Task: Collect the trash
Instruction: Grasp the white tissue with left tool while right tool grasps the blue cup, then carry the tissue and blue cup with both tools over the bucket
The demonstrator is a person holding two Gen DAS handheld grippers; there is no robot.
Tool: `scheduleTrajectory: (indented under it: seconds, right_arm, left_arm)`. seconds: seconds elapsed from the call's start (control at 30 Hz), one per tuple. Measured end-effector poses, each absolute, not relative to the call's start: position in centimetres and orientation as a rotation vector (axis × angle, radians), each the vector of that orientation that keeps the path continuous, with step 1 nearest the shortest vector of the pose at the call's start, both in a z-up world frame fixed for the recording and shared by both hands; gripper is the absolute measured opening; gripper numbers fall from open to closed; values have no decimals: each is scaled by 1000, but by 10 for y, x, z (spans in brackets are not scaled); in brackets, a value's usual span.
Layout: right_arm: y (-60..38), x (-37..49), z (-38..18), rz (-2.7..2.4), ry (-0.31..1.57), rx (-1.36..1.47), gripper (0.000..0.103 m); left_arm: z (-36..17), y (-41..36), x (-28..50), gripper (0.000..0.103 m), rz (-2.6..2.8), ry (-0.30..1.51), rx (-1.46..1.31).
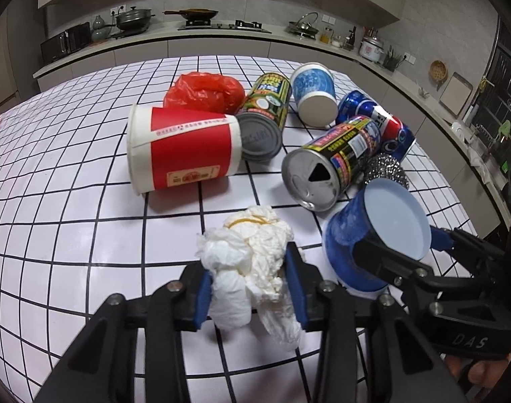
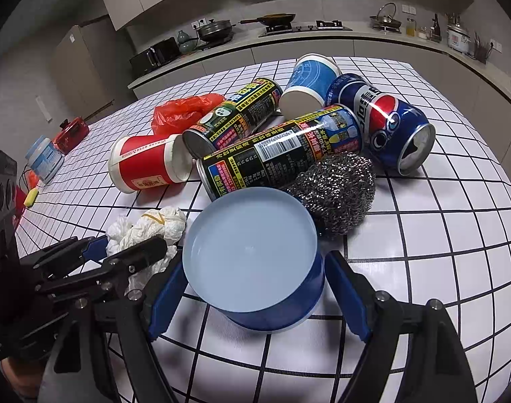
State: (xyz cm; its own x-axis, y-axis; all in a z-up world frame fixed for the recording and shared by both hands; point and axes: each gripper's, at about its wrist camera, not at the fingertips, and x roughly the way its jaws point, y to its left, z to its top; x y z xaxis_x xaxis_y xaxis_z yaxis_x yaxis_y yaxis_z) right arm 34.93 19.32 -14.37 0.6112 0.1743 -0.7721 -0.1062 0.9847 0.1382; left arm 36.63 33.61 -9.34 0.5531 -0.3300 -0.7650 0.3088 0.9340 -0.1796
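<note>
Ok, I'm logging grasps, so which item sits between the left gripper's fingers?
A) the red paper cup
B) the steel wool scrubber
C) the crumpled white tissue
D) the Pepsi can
C: in the left wrist view the left gripper has its blue pads on either side of the crumpled white tissue.

Left tool (image 1: 252,288) low over the desk (image 1: 87,235), blue pads (image 1: 297,285) pressed into crumpled tissue (image 1: 252,262) from both sides. Right tool (image 2: 252,297) just beside it, pads spread around a blue cup (image 2: 275,309), left pad (image 2: 164,299) near its wall, right pad (image 2: 347,299) standing apart. Both angled forward and downward.
</note>
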Motion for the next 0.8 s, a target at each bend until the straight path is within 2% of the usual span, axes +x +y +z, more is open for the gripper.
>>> scheduleTrajectory:
  seconds: [0.27, 0.43, 0.5, 0.57, 0.8]
  right_arm:
    - [194, 349, -143, 167, 895, 77, 81]
    - [194, 351, -144, 169, 899, 71, 81]
    - [193, 352, -143, 172, 898, 75, 81]
    - [193, 351, -143, 173, 896, 70, 81]
    - [191, 344, -138, 177, 875, 84, 80]
  left_arm:
    - [-93, 337, 363, 36, -380, 907, -44]
    - [-95, 333, 366, 48, -351, 928, -21]
    - [-96, 333, 367, 48, -362, 930, -27]
    - [-96, 332, 366, 40, -373, 919, -24]
    - [-88, 335, 360, 35, -394, 892, -44]
